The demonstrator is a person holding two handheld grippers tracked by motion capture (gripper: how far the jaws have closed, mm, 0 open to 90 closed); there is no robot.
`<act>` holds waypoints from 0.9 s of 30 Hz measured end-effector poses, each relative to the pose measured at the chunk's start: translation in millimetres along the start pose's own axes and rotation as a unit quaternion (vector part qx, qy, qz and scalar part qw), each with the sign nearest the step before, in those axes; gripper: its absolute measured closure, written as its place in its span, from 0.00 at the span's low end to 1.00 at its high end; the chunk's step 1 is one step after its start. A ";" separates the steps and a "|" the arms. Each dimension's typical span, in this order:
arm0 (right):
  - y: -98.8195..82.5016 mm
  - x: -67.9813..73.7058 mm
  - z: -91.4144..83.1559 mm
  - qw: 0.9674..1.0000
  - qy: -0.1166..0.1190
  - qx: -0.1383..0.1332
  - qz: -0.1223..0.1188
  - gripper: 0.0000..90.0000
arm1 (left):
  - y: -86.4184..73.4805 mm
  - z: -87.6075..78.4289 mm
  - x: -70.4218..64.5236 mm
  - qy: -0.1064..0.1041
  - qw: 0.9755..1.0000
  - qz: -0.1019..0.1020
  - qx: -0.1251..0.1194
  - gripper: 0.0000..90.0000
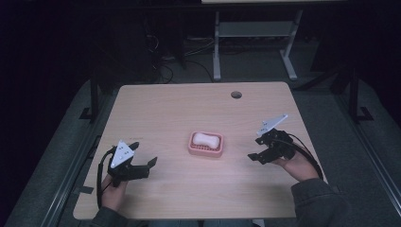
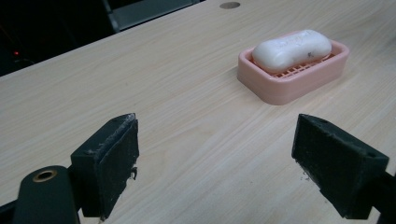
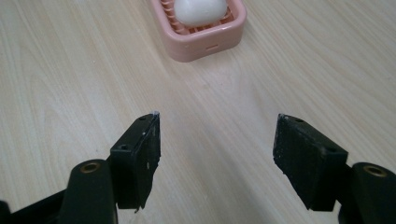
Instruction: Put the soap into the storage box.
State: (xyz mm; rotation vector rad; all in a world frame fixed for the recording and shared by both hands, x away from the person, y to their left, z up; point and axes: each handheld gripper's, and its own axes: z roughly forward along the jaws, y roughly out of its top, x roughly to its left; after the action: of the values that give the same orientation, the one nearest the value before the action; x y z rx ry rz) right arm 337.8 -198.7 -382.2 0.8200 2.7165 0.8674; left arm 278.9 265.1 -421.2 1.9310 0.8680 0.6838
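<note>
A white bar of soap (image 1: 205, 139) lies in a pink soap dish (image 1: 216, 152) near the middle of the wooden table. My left gripper (image 1: 143, 154) is held low over the table to the dish's left, open, with nothing between its jaws. To the dish's right my right gripper (image 1: 257, 148) is also open and holds nothing. In the left gripper view the soap (image 2: 292, 49) and dish (image 2: 294, 81) sit ahead and to the right of the open gripper (image 2: 215, 121). In the right gripper view the dish (image 3: 205, 46) and soap (image 3: 198, 11) lie ahead at the top, beyond the open gripper (image 3: 218, 116).
The light wooden table (image 1: 189, 189) has a round cable hole (image 1: 236, 94) near its far edge. Beyond it stands a grey desk frame (image 1: 255, 33) on a dark floor with cables. Bare wood lies around the dish on all sides.
</note>
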 end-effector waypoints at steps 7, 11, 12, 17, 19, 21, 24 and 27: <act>-12.2 1.9 -4.3 1.000 -0.004 -0.007 0.012 0.34 | -0.5 1.5 -1.0 -0.004 1.000 0.000 0.005 0.16; -21.8 2.5 -5.8 1.000 -0.005 -0.008 0.019 0.33 | -0.5 1.0 -0.2 -0.002 1.000 0.001 0.002 0.16; -21.8 2.5 -5.8 1.000 -0.005 -0.008 0.019 0.33 | -0.5 1.0 -0.2 -0.002 1.000 0.001 0.002 0.16; -33.5 4.1 -9.7 0.999 -0.008 -0.015 0.027 0.33 | -0.6 0.9 -0.6 -0.003 1.000 0.000 0.004 0.16; -38.9 5.6 -10.6 0.999 -0.009 -0.018 0.032 0.33 | -0.7 1.3 -1.2 -0.004 1.000 -0.001 0.006 0.16; -46.2 6.3 -11.4 0.999 -0.010 -0.021 0.037 0.33 | -0.8 1.5 -1.3 -0.004 1.000 0.000 0.006 0.16; -49.9 6.8 -11.8 0.999 -0.012 -0.024 0.038 0.33 | -1.2 1.8 -0.6 -0.004 1.000 -0.002 0.006 0.16; -54.8 8.1 -13.6 0.999 -0.012 -0.028 0.043 0.33 | -1.6 1.8 -0.5 -0.005 1.000 -0.001 0.008 0.16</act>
State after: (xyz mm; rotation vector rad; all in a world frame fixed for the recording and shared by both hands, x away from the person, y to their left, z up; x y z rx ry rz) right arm 302.0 -238.0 -402.9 0.9362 2.6407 0.9401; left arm 279.5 264.4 -423.5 1.9466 0.8718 0.6680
